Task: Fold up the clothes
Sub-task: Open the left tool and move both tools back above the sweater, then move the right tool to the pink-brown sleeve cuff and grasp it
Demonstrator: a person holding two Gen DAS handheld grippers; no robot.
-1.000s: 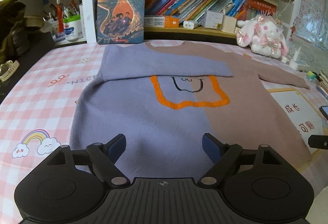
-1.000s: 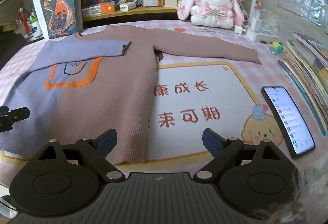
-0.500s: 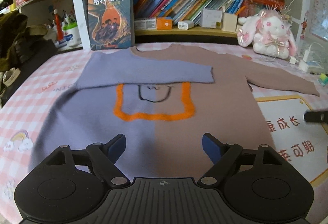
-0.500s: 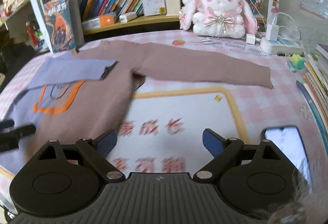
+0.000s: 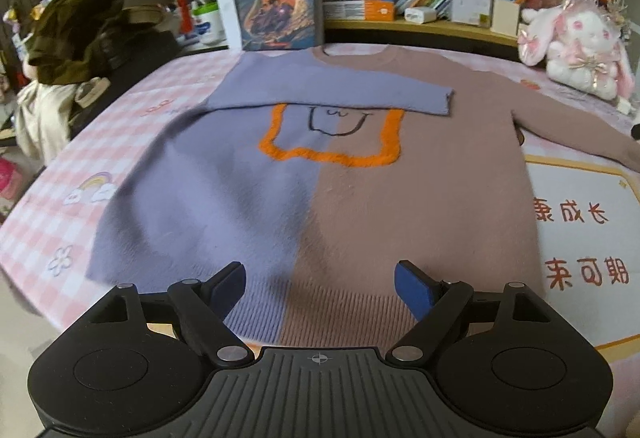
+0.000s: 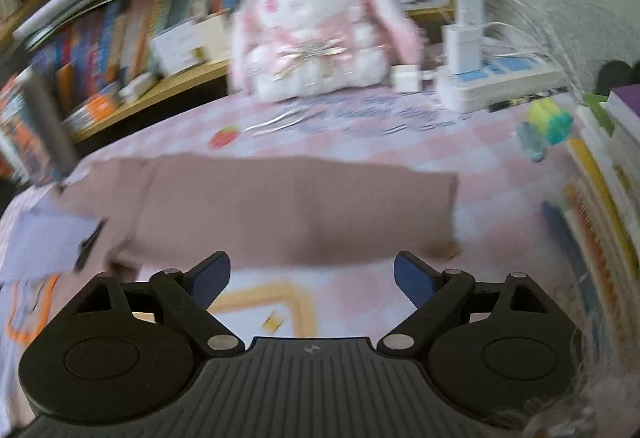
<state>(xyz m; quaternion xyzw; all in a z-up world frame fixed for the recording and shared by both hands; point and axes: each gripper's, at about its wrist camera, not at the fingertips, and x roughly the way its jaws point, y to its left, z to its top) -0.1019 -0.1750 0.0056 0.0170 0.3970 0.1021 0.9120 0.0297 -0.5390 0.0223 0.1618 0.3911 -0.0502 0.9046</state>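
Left wrist: left gripper (image 5: 320, 288) jaws wide, over sweater (image 5: 360, 205) hem.
Right wrist: right gripper (image 6: 312, 280) jaws wide, before brown sleeve (image 6: 296, 209).

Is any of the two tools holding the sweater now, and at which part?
Nothing is held. The left tool and right tool are both open above the sweater.

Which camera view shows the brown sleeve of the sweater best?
The right wrist view: the brown sleeve stretches flat across the picture, cuff included, just ahead of the open right gripper, though blurred. The left wrist view shows only part of it at its right edge, cuff cut off.
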